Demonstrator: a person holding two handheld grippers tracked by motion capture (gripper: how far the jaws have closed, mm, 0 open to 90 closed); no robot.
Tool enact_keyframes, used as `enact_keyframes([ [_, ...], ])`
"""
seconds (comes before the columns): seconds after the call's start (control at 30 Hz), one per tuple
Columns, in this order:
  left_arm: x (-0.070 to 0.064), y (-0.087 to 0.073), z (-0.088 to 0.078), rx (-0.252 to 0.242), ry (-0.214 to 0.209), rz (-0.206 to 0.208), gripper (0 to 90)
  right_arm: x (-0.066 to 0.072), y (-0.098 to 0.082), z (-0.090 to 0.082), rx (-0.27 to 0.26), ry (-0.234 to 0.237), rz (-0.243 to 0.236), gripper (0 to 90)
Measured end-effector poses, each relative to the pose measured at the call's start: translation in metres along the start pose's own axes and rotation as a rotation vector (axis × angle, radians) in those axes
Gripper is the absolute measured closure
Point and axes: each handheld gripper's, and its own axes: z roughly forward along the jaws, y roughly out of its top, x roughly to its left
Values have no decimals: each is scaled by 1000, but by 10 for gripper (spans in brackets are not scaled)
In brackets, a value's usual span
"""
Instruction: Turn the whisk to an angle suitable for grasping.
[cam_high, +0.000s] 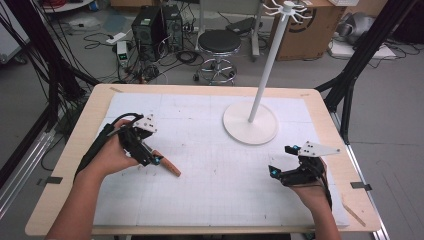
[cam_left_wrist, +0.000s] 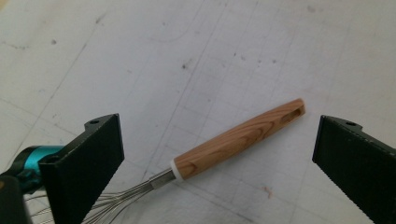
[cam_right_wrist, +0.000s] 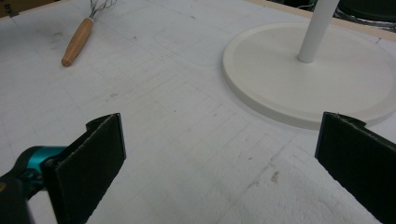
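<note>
Jaws of the left gripper (cam_left_wrist: 219, 154) stand wide apart, and between them, a little ahead, a whisk (cam_left_wrist: 233, 142) lies flat on the white mat (cam_left_wrist: 140, 56), touching neither jaw. Its handle is light wood with a darker curved grain, rounded at the free end, where a narrow slot is cut through; a thin white collar and then a short metal ferrule join it to the steel wires, which run back under the gripper's near jaw and are partly hidden by it. The handle points away from this gripper at a slant. In the high view the left gripper (cam_high: 150, 157) sits over the wire end of the whisk (cam_high: 169, 165), held in the left hand (cam_high: 112, 152), with the handle sticking out toward the middle of the mat (cam_high: 210, 175). The right gripper (cam_right_wrist: 219, 158) is also spread open, with nothing between its jaws but bare mat (cam_right_wrist: 187, 154), scuffed and ruled with a faint grid. From it the whisk (cam_right_wrist: 77, 41) lies well apart, far ahead and to its left; ahead and to its right, much nearer, is the round white base of a stand (cam_right_wrist: 308, 70) with its pole rising out of frame. In the high view the right gripper (cam_high: 287, 162) is held in the right hand (cam_high: 312, 187) near the table's right edge, and the stand (cam_high: 250, 122) is beyond it, its pole carrying white hooks at the top. Past the table (cam_high: 325, 100) are a black stool (cam_high: 219, 42), computer towers (cam_high: 155, 25), loose cables and a cardboard box (cam_high: 305, 30) on the floor.
</note>
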Motion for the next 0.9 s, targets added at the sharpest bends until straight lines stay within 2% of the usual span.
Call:
enact_keyframes([
  [0.13,5,2,11,56,-10,19,31,1,0,0,1,3,4,3],
  [0.23,5,0,16,99,-9,41,120,0,0,0,0,2,1,3],
  [0.3,6,-1,22,121,6,44,119,0,0,-1,0,3,5,3],
  [0.43,10,-2,31,140,-4,38,121,1,0,-1,4,6,6,3],
  [0.5,10,-4,34,148,5,34,120,0,0,-1,-1,3,-2,3],
  [0.6,11,-5,38,197,18,69,113,1,0,-1,3,6,3,3],
  [0.9,13,-10,49,263,12,114,121,1,0,1,8,5,0,3],
])
